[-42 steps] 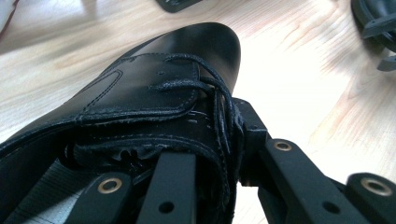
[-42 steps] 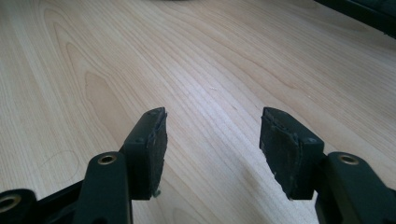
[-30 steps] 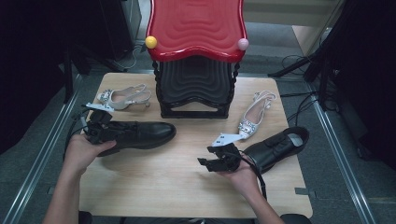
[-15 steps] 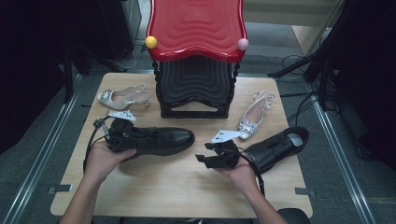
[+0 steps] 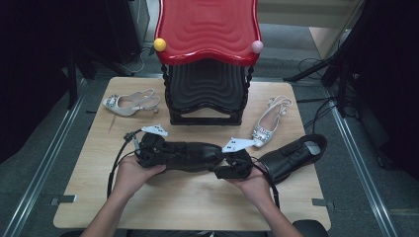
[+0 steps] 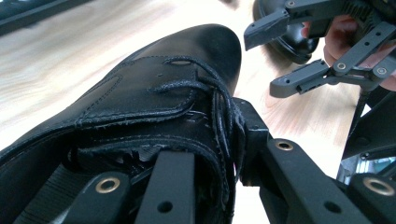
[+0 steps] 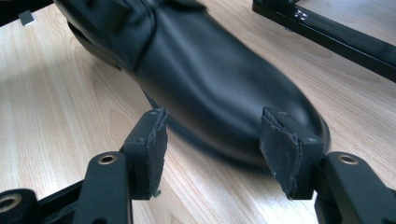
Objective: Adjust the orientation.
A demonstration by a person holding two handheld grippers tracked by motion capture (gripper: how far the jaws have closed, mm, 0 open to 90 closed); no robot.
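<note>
High view, pale wood table (image 5: 188, 202), dim surrounding room, perhaps grey floor.

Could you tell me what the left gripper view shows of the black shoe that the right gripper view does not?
Left gripper view alone: the shoe's laces and tongue, with the left gripper shut on the collar, one jaw inside the shoe, and the right gripper open past the toe. Right gripper view alone: the smooth toe lying between that gripper's open pads, and a black stand's base bar behind. Both share the black shoe and the wooden table.
</note>
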